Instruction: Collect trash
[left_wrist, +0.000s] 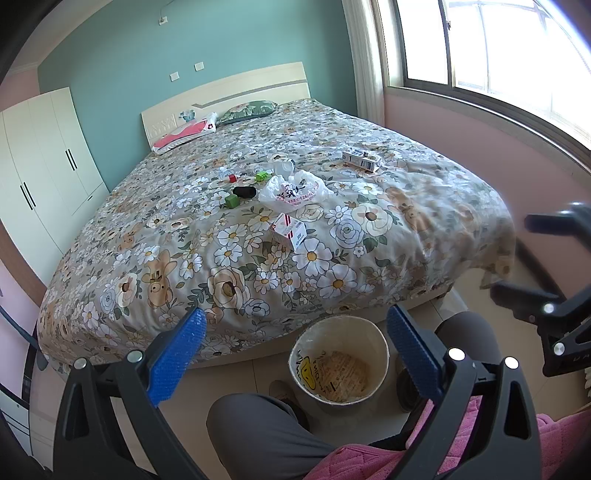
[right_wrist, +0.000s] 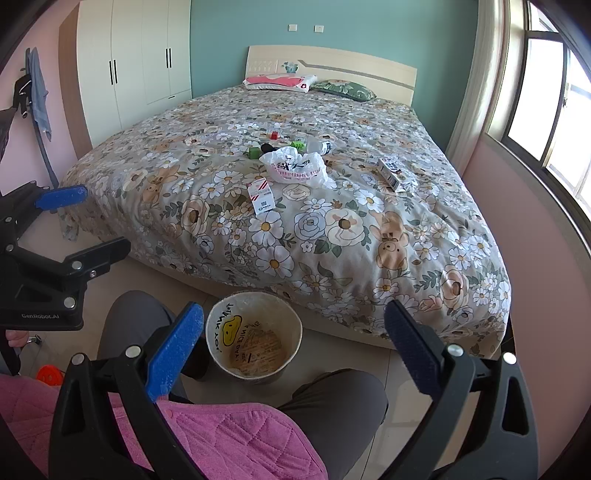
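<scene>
A round cream bin (left_wrist: 340, 363) (right_wrist: 255, 334) lined with a yellow smiley bag stands on the floor at the foot of the bed. On the floral bedspread (left_wrist: 221, 266) (right_wrist: 351, 240) lie a crumpled white plastic bag (left_wrist: 293, 190) (right_wrist: 295, 166), a red-and-white carton (left_wrist: 290, 230) (right_wrist: 261, 195), a white box (left_wrist: 361, 158) (right_wrist: 394, 173), a clear bottle (left_wrist: 282, 166) (right_wrist: 319, 146) and a black cylinder (left_wrist: 244, 192). My left gripper (left_wrist: 295, 354) (right_wrist: 79, 218) is open and empty above the bin. My right gripper (right_wrist: 293, 350) (left_wrist: 532, 254) is open and empty.
Green blocks (left_wrist: 231, 201) (right_wrist: 253, 152) and a red block (left_wrist: 232, 178) (right_wrist: 274, 135) lie near the trash. Two pillows (right_wrist: 280, 82) lie at the headboard. A white wardrobe (right_wrist: 140, 62) stands left, a window (left_wrist: 498, 48) right. The person's knees (right_wrist: 332, 398) flank the bin.
</scene>
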